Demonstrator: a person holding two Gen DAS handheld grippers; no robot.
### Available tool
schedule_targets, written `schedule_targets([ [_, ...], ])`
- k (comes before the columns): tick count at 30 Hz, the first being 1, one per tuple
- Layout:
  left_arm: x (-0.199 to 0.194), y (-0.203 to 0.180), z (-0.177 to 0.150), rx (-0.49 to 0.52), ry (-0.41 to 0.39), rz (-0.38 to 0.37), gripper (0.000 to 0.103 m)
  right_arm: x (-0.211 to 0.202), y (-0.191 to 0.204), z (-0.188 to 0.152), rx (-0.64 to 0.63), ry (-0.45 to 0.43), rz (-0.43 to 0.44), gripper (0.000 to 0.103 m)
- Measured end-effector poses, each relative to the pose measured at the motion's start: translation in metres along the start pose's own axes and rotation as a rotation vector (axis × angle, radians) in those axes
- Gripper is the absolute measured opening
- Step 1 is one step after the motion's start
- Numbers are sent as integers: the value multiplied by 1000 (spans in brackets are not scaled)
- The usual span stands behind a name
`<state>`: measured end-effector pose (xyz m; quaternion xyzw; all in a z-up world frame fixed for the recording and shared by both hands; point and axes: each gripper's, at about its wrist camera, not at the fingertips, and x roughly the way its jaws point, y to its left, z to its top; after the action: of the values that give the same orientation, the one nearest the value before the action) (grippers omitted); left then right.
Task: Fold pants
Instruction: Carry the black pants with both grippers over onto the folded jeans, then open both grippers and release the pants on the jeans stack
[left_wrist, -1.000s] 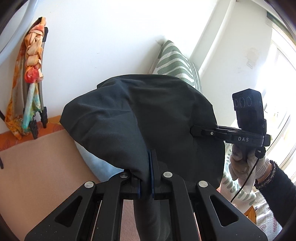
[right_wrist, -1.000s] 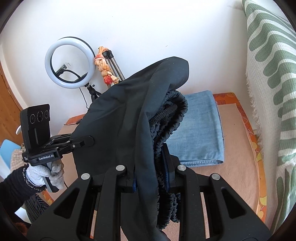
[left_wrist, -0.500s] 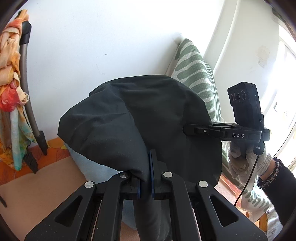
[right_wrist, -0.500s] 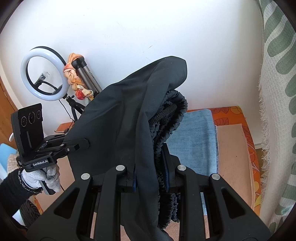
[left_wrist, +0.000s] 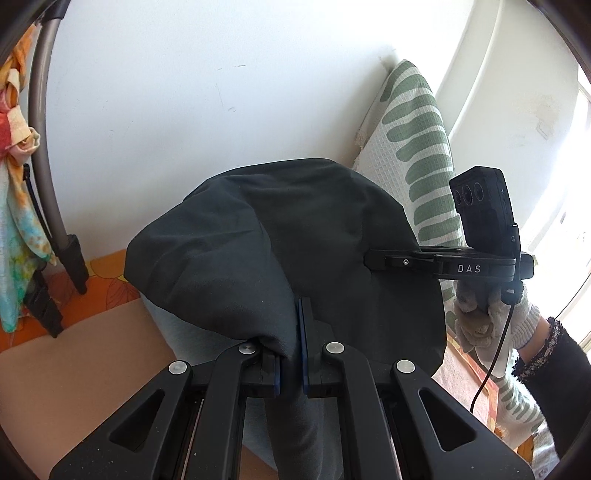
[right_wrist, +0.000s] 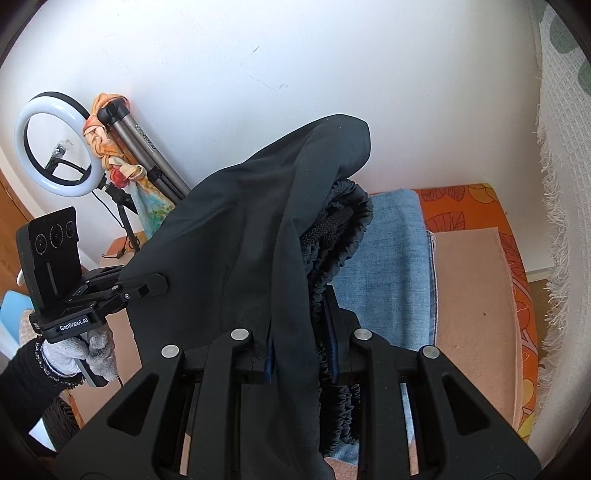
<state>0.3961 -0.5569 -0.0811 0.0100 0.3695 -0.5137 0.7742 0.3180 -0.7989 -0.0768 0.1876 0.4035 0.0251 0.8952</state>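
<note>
The dark pants (left_wrist: 295, 236) hang bunched in the air between both grippers. My left gripper (left_wrist: 291, 332) is shut on a fold of the dark cloth, which drapes over its left finger. My right gripper (right_wrist: 299, 332) is shut on the pants at the gathered elastic waistband (right_wrist: 332, 243), with cloth hanging down between the fingers. Each view shows the other gripper gripping the far side of the pants: the right gripper (left_wrist: 373, 258) and the left gripper (right_wrist: 159, 286), both held by gloved hands. The pants hide most of the surface beneath them.
Folded blue jeans (right_wrist: 391, 258) lie on a beige mat (right_wrist: 469, 295) over an orange patterned cover (right_wrist: 461, 203), close to the white wall. A green-striped white throw (left_wrist: 417, 177) stands at the right. A ring light (right_wrist: 55, 144) and a tripod with a scarf (right_wrist: 147, 147) stand at the left.
Both grippers have carried the pants forward and down toward the wall and the folded jeans. The tripod has slid toward the left edge. Both grips look unchanged.
</note>
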Motion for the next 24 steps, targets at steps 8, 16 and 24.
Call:
schedule_targets([
  [8,11,14,0,-33,37,45,6,6,-18,-7,36,12,-102,25],
  [16,12,24,-4,-15,77,209,28,-6,-26,-10,58,6,-247,34],
  [24,-12,23,-8,-13,47,250,43,-28,-15,-15,53,-20,-325,51],
])
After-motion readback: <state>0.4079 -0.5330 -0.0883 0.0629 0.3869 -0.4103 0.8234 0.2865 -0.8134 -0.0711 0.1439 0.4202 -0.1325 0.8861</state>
